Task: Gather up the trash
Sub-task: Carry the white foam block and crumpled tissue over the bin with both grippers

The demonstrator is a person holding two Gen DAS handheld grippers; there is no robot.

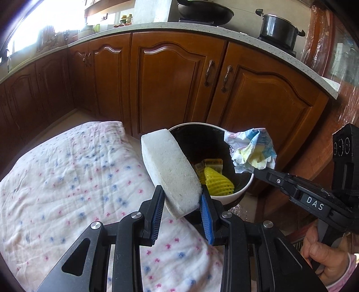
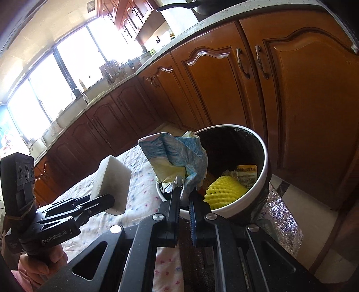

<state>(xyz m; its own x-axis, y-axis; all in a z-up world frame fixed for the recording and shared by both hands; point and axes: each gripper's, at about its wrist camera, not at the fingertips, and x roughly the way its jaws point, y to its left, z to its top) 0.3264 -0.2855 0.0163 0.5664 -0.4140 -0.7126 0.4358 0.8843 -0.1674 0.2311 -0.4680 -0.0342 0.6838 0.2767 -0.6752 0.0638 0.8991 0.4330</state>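
Note:
My left gripper (image 1: 181, 197) is shut on a white foam block (image 1: 170, 166), held up at the near left rim of the trash bin (image 1: 244, 184). In the right wrist view the same foam block (image 2: 112, 179) shows at the left in the left gripper (image 2: 105, 201). My right gripper (image 2: 184, 193) is shut on a crumpled blue, white and yellow wrapper (image 2: 179, 155), which hangs over the bin's left rim (image 2: 264, 157). From the left wrist view, that wrapper (image 1: 251, 150) sits over the bin's right rim in the right gripper (image 1: 258, 171). A yellow foam net (image 2: 224, 188) and a printed packet (image 2: 246, 175) lie inside the bin.
A table under a white cloth with small pink and blue marks (image 1: 67, 179) is at the left of the bin. Brown wooden cabinets (image 1: 175, 74) stand close behind the bin under a pale counter with a black pot (image 1: 278, 29) and wok (image 1: 204, 11). A hand (image 1: 325, 258) holds the right gripper.

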